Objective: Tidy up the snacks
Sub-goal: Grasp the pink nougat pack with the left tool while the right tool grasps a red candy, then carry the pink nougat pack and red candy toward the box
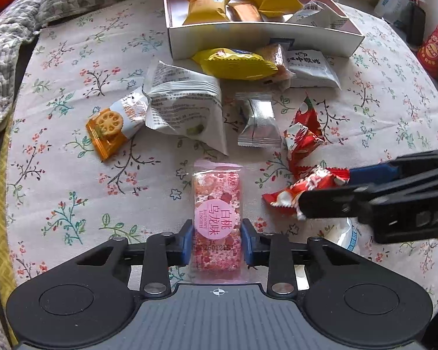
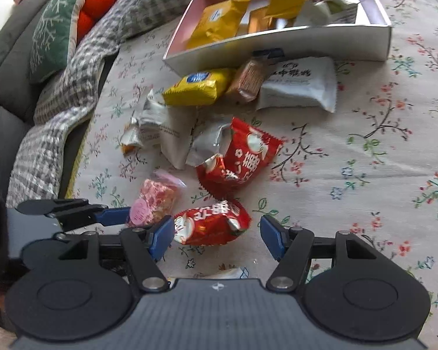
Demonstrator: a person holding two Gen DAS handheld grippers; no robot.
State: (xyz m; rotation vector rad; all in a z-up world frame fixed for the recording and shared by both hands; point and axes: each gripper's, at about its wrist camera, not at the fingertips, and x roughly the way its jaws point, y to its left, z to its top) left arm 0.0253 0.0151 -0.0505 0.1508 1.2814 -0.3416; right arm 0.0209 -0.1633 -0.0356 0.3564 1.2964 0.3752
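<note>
a few yellow packets are already laid in the white cardboard box [image 1: 260, 39]; most remain scattered. the pink nougat bar [image 1: 217, 218] is clamped by the left gripper [image 1: 217, 243], while the right gripper [image 2: 217, 236] is spread wide around a red wrapped candy [image 2: 210, 226].

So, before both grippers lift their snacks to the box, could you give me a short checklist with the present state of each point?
1. Left gripper closed on the pink snack bar: ok, both blue pads touch its sides.
2. Grip position on the bar: not ok, it is held near one end, so it may droop.
3. Right gripper around the red packet: ok, the packet lies between the fingers.
4. Right gripper closed on it: not ok, the jaws stand open with a gap at one side.
5. Room in the box: ok, bare floor shows between the packets.
6. Grippers apart from each other: cannot tell, they are very close.
</note>
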